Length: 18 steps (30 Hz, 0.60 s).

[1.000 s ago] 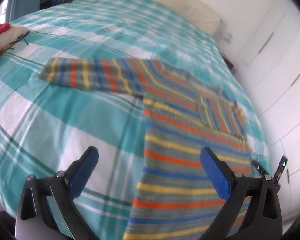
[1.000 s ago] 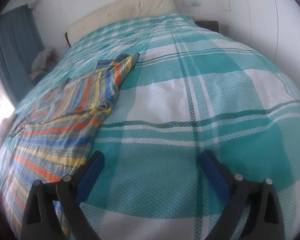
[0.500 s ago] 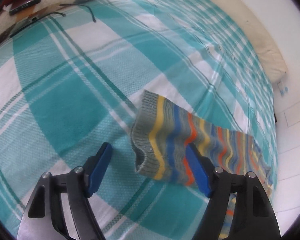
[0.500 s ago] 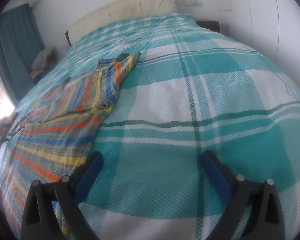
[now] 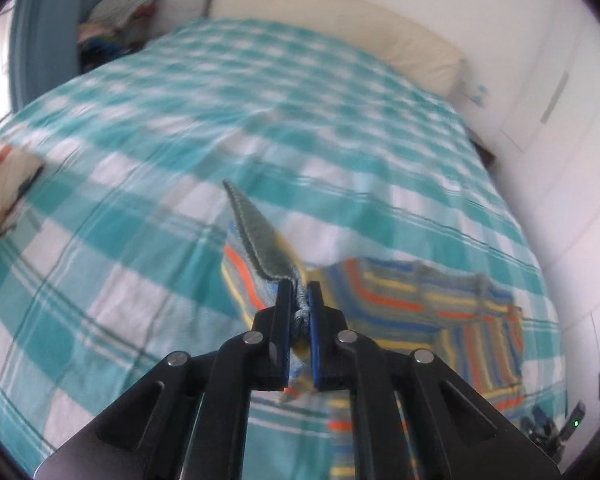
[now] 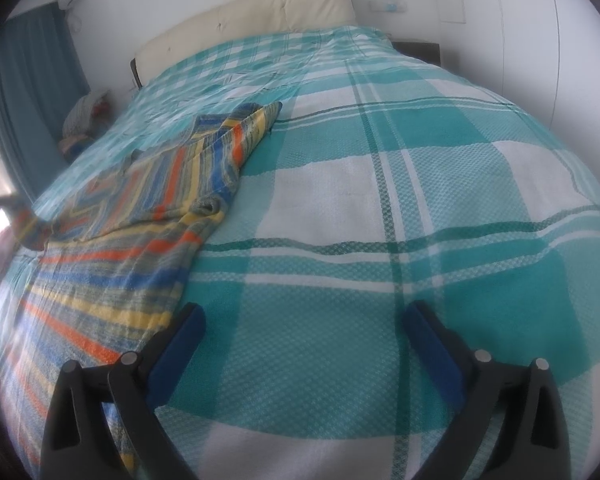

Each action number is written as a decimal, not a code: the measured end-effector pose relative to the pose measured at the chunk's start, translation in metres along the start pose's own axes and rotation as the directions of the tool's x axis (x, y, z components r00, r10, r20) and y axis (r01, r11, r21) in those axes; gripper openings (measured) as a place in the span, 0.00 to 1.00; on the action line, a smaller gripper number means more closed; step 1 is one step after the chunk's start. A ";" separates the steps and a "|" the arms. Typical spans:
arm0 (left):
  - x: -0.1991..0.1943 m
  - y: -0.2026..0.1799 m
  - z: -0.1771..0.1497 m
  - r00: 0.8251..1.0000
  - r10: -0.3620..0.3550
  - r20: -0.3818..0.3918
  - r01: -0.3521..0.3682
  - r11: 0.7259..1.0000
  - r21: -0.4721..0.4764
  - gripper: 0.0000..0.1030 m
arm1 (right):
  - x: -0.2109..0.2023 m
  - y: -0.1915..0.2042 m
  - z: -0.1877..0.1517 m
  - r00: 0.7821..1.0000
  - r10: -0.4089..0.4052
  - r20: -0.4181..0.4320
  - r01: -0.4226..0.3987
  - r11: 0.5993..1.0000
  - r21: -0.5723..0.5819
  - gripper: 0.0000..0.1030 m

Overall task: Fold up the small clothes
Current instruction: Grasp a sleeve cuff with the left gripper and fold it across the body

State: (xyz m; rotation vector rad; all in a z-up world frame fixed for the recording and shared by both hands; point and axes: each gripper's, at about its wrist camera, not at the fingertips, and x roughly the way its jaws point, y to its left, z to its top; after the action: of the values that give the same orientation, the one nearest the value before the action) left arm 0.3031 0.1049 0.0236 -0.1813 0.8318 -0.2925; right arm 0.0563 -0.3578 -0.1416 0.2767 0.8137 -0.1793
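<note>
A small striped sweater (image 5: 412, 304), grey with orange, yellow and blue bands, lies on the teal plaid bedspread (image 5: 180, 152). My left gripper (image 5: 299, 300) is shut on the sweater's sleeve cuff (image 5: 260, 240) and holds it lifted above the bed. In the right wrist view the sweater (image 6: 140, 208) lies spread at the left, with one sleeve folded over the body. My right gripper (image 6: 304, 320) is open and empty, low over the bedspread (image 6: 420, 200) beside the sweater's hem.
A cream headboard (image 5: 340, 20) runs along the far end of the bed. A pile of clothes (image 5: 116, 20) sits by the blue curtain (image 5: 40, 40). Coloured items (image 5: 0, 184) lie at the bed's left edge. White wardrobe doors (image 5: 560, 100) stand to the right.
My left gripper moved to the sleeve cuff, closed on it and lifted it off the bed. My right gripper stayed open and almost still.
</note>
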 end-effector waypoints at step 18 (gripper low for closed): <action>0.075 -0.156 -0.069 0.974 -0.121 -0.192 0.161 0.965 0.208 0.74 | -0.001 -0.002 0.000 1.000 0.010 0.001 -0.010 1.000 0.005 0.97</action>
State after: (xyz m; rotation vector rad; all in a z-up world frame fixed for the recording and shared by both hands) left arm 0.2707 -0.0699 -0.0320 -0.0035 0.9579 -0.5399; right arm 0.0552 -0.3595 -0.1414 0.2851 0.8104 -0.1721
